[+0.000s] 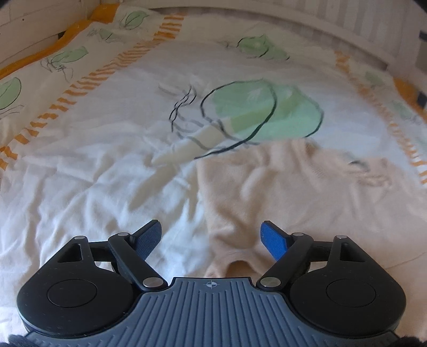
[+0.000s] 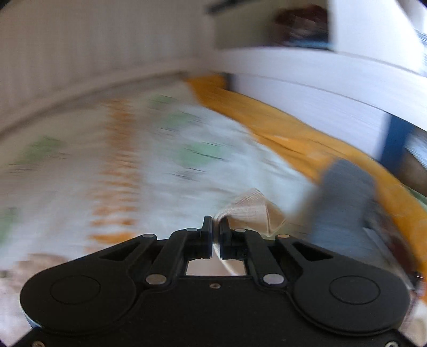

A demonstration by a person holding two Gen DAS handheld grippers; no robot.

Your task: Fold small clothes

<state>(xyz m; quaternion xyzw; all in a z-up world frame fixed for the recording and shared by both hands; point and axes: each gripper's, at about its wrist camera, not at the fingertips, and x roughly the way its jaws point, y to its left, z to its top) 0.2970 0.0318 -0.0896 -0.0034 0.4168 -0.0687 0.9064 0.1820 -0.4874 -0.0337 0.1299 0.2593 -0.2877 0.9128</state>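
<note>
A small cream garment (image 1: 288, 192) lies spread on the bed cover, right of centre in the left wrist view, its near hem just ahead of the fingers. My left gripper (image 1: 212, 235) is open and empty, hovering over that near hem, its blue pads (image 1: 272, 240) wide apart. My right gripper (image 2: 215, 227) is shut on a bunched corner of the cream garment (image 2: 250, 211), which sticks up to the right of the jaws. The right wrist view is heavily blurred.
The bed cover (image 1: 93, 173) is white with green leaf prints and orange striped borders (image 1: 88, 77). A white headboard (image 1: 240, 10) runs along the far side. In the right wrist view a grey cloth item (image 2: 344, 202) lies at right near an orange edge (image 2: 293, 138), beside white furniture (image 2: 320, 88).
</note>
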